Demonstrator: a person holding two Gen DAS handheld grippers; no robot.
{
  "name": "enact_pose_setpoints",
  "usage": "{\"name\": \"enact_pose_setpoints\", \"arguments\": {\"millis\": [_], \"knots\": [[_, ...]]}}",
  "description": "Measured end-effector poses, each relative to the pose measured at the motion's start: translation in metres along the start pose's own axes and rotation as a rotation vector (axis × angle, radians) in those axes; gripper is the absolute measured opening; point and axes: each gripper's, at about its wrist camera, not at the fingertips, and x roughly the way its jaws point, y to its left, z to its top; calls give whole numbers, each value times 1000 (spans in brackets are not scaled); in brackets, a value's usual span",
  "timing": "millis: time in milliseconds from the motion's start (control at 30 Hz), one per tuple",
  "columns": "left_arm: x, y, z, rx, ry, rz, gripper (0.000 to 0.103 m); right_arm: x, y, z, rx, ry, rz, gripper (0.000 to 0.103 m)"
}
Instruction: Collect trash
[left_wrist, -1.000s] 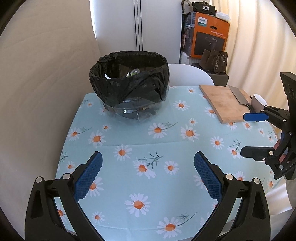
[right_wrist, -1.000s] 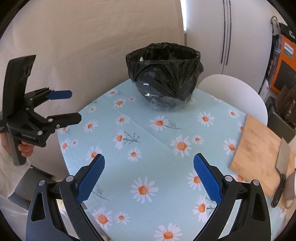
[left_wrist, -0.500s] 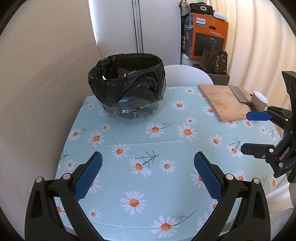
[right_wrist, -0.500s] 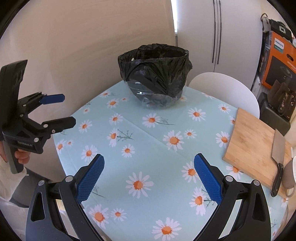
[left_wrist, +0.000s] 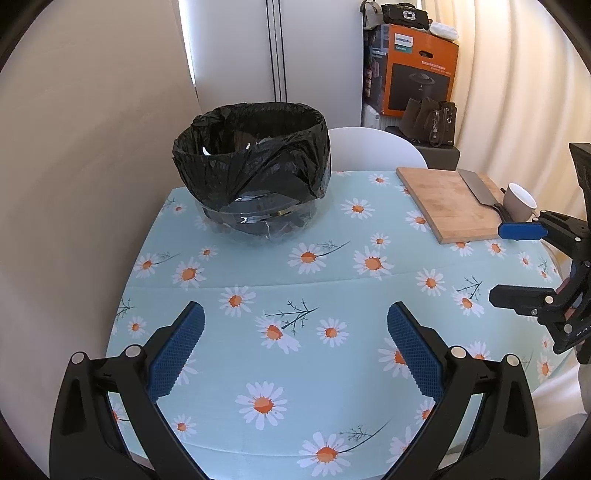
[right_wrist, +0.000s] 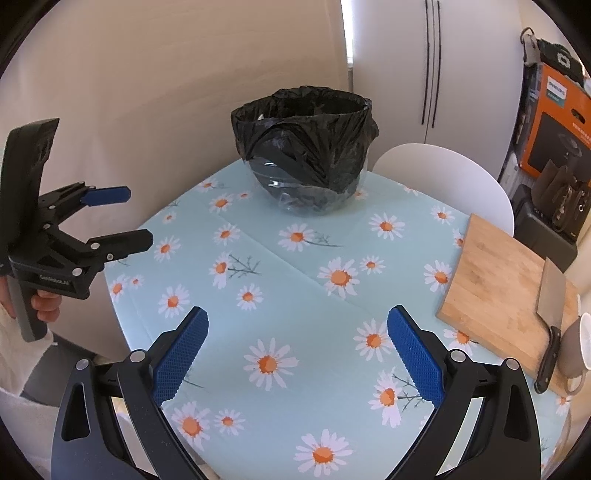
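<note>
A clear bin lined with a black trash bag (left_wrist: 255, 173) stands at the back left of the daisy tablecloth (left_wrist: 295, 280); it also shows in the right wrist view (right_wrist: 306, 155). Something pale shows inside the bag. My left gripper (left_wrist: 295, 347) is open and empty above the table's near side; it also shows at the left of the right wrist view (right_wrist: 122, 214). My right gripper (right_wrist: 295, 350) is open and empty; it shows at the right edge of the left wrist view (left_wrist: 513, 262). No loose trash shows on the cloth.
A wooden cutting board (left_wrist: 450, 199) with a cleaver (left_wrist: 480, 188) lies at the back right, a beige mug (left_wrist: 521, 201) beside it. A white chair (left_wrist: 373, 147) stands behind the table. An orange box (left_wrist: 417, 70) and a bag (left_wrist: 428, 118) sit further back.
Both grippers have pulled back and up from the bin, so more of the table shows. Both stay open and empty.
</note>
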Motion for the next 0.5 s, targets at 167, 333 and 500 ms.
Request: {"name": "enact_pose_setpoints", "arguments": {"millis": [167,333,500], "knots": [[1,0,-1,-4,0,9,97,-2,0,1,-2,-16,-17,93],[2,-1,-1,-4,0,14,97,-3,0,3,-5,-14,-33,93],[1,-1,0,-3,-9,14,97,-4,1,3,-14,-11,-38,93]]}}
